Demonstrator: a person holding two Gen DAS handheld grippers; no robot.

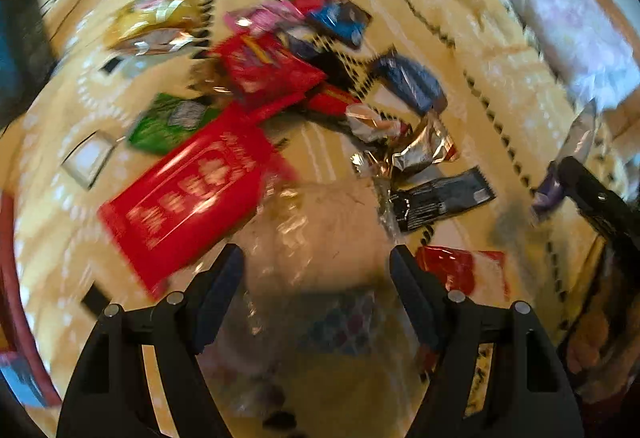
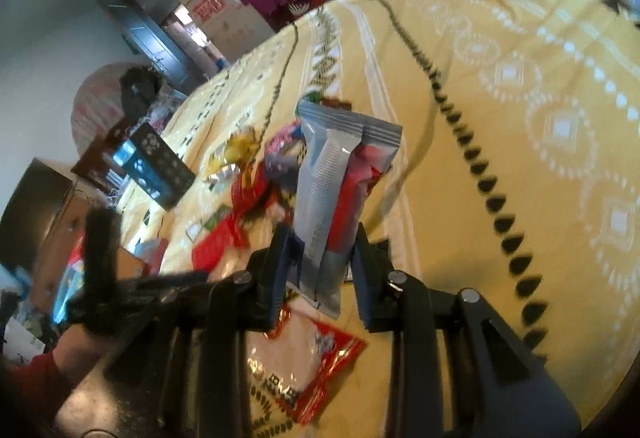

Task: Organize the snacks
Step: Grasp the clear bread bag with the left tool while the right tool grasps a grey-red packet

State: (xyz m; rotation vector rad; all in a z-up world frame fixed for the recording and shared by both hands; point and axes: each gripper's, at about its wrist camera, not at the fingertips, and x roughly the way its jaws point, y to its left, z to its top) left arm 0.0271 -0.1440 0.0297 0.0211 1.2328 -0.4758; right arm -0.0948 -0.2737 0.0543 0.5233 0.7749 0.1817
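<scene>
Left wrist view: the left gripper [image 1: 316, 258] points down at a yellow patterned bedspread [image 1: 460, 9], its jaws released and standing wide. Between them lies a clear bag [image 1: 320, 222], blurred; whether the jaws touch it I cannot tell. Beyond it the snacks [image 1: 280, 77] lie scattered on the bed: a big red packet [image 1: 188, 197], a green one [image 1: 172, 121], a black bar [image 1: 440, 197], crumpled foil wrappers [image 1: 404, 141]. At the right edge, part of the other gripper shows.

Right wrist view: the right gripper [image 2: 322, 250] has its jaws clenched on the lower end of a grey and red pouch [image 2: 332, 193], held upright above the bedspread [image 2: 520, 117]. A red-edged bag [image 2: 316, 358] lies on the bed just below it, the snack pile [image 2: 256, 173] farther back. At left a hand [image 2: 80, 346] holds the other gripper, blurred.
</scene>
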